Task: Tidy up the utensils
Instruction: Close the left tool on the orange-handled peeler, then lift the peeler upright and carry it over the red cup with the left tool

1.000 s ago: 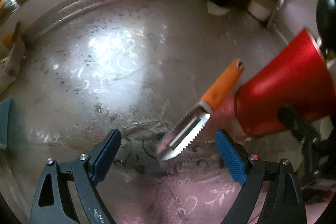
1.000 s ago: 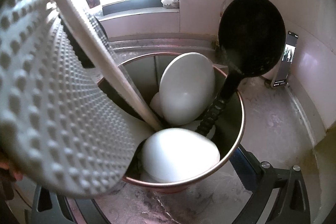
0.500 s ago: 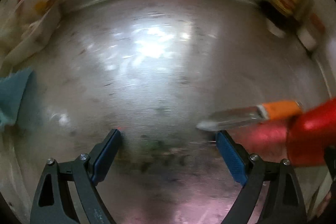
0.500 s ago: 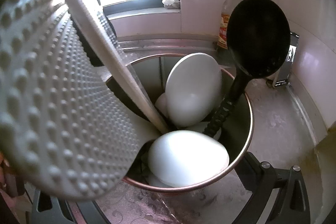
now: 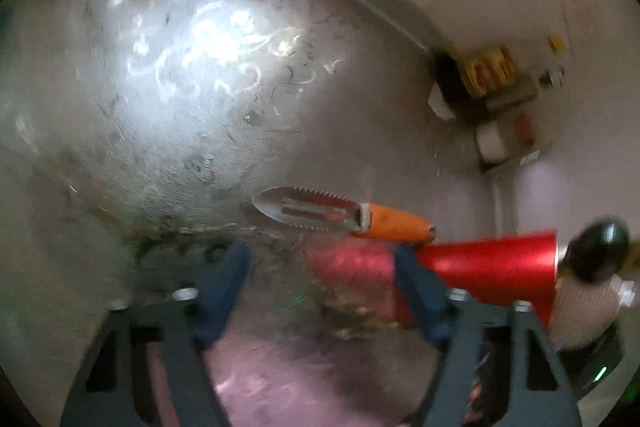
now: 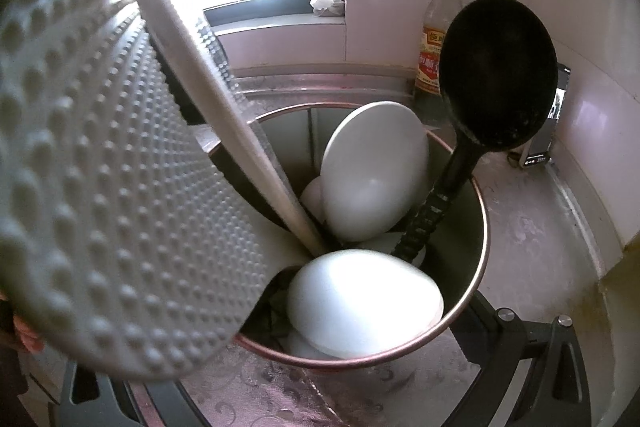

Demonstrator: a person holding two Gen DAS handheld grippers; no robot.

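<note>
While left gripper (image 5: 320, 287), jaws just narrowing on nothing, sees the peeler (image 5: 344, 217), right gripper (image 6: 280, 379), clamping the red holder (image 6: 482, 247), shows only its contents.

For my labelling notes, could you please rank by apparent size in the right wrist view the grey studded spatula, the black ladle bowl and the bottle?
1. Grey studded spatula, though it is nearest the camera.
2. Black ladle bowl.
3. Bottle, farthest back.

The peeler (image 5: 352, 217) lies on the counter (image 5: 192, 115), just beside the holder (image 5: 492, 267); inside the holder (image 6: 476, 291) stand a ladle (image 6: 496, 75), spoons (image 6: 372, 171) and a studded spatula (image 6: 104, 179); a bottle (image 6: 440, 31) stands behind it.
</note>
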